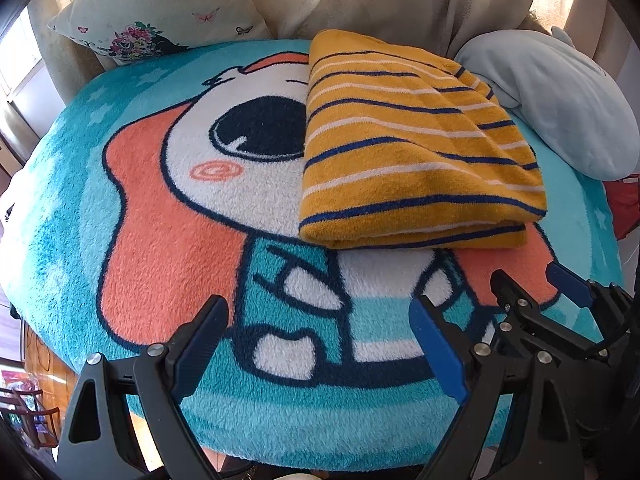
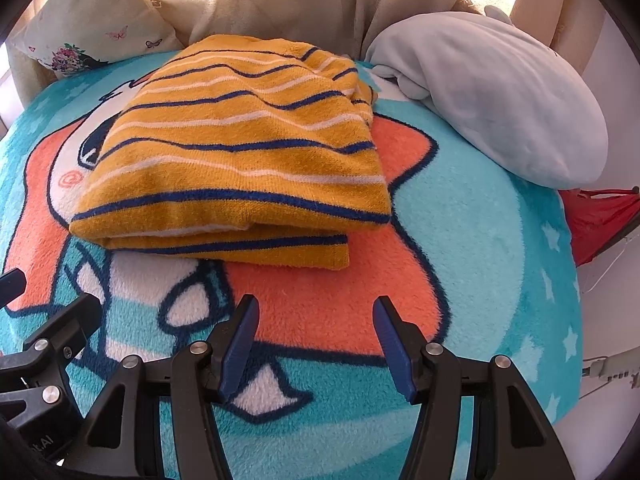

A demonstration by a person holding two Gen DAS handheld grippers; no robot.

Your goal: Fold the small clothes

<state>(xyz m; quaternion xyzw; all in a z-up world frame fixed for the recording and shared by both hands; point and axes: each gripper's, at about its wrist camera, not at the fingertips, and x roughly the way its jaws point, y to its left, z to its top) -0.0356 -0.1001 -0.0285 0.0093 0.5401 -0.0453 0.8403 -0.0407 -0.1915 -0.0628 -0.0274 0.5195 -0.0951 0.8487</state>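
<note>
Two grippers hang over the blanket (image 1: 168, 216), both with jaws apart and nothing between them. The left gripper (image 1: 320, 344) gapes wide; the right gripper (image 2: 314, 344) is spread a little less. Neither touches the sweater (image 2: 240, 160).

The sweater, mustard with blue and white stripes, lies on the blanket beyond both grippers, its near folded edge just ahead of the right one. It is already folded into a thick stack of layers. Its far end sits near the curtain (image 2: 280, 4), between the floral pillow (image 1: 160, 12) to the left of the sweater and the pale cushion (image 2: 500, 108) to the right of it.

Judging by how it lies, the fold is nearly or quite finished, and the step in hand looks like a last tidy or a final fold. The near edge is uneven: the lower layer juts out past the upper one at the sweater's right corner. To do this well, take each near corner with all layers caught together, pinching low so the bottom layer is not left behind. Keep both grips level and move them together, so the stack does not skew. The knit is soft and thick, so it may spring open if let go too early; press it flat first.
</note>
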